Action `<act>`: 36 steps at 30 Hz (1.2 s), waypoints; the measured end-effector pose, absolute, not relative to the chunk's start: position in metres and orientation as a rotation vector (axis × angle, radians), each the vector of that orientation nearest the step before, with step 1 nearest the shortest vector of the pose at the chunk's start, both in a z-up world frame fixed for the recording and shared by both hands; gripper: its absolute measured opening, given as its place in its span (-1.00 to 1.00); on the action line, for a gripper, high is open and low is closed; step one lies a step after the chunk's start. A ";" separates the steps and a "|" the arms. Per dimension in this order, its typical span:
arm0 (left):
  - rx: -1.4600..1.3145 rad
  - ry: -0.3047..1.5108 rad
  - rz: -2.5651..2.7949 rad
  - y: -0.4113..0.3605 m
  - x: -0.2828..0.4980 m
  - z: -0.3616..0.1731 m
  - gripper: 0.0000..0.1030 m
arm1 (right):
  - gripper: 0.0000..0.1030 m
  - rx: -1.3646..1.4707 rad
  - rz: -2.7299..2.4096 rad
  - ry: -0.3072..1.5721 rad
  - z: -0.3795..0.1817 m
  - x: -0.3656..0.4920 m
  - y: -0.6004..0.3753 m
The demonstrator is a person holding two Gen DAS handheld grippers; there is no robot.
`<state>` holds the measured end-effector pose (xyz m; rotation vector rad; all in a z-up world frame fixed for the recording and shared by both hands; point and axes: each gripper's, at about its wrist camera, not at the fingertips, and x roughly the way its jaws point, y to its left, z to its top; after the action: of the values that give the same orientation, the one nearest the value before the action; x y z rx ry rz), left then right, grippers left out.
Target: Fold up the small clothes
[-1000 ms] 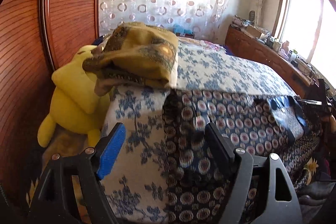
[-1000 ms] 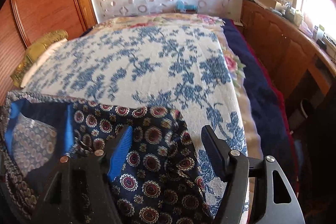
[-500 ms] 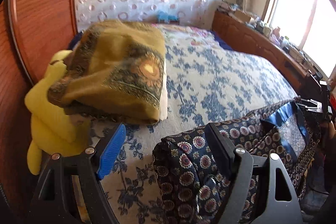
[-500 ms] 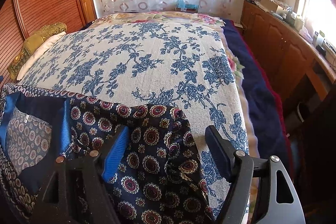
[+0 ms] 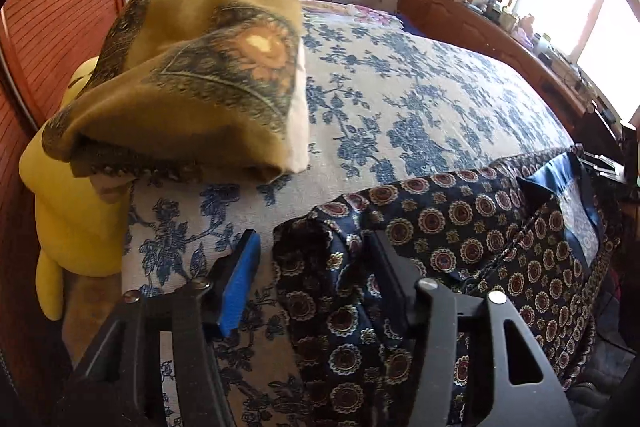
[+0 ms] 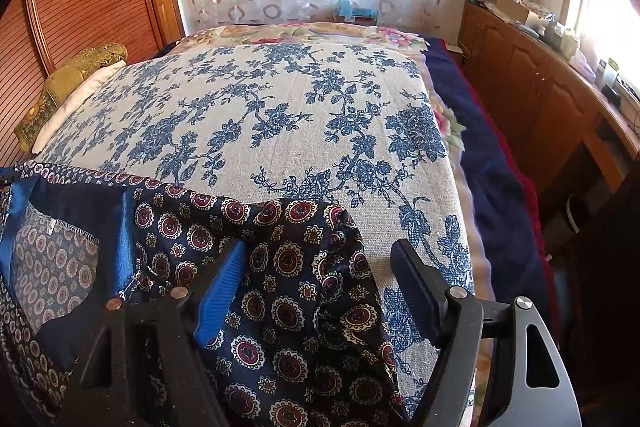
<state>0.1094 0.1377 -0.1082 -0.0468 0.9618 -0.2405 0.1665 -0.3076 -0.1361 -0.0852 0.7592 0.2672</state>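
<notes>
Hand-held gripper, left (image 5: pixel 312 255): jaws just closing around a bunched garment (image 5: pixel 460 227) corner, not yet pinching; right (image 6: pixel 320 263) gapes (thin, slippery fabric, probably limp; take corners).

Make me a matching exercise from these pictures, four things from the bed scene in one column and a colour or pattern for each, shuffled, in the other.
Things:
1. garment
2. bedspread
3. plush toy
4. folded cloth

Descriptions:
A. plain yellow
B. navy with round medallions
C. pale with blue flowers
D. olive-gold with dark ornament

Pairs: 1-B, 2-C, 3-A, 4-D
</notes>
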 end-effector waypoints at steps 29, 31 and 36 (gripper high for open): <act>-0.036 0.389 -0.310 0.118 0.019 0.085 -0.89 | -0.85 -0.072 0.401 0.323 0.026 0.053 -0.341; -0.022 0.349 -0.289 0.122 0.029 0.106 -0.89 | -0.85 -0.097 0.389 0.271 0.051 0.049 -0.341; -0.023 0.322 -0.236 0.133 0.085 0.143 -0.89 | -0.85 -0.154 0.357 0.209 0.112 0.079 -0.333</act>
<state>0.0854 0.1329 0.1435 -0.0232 0.3219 -0.2359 0.0788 -0.3328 0.1117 -0.1538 0.2095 0.3573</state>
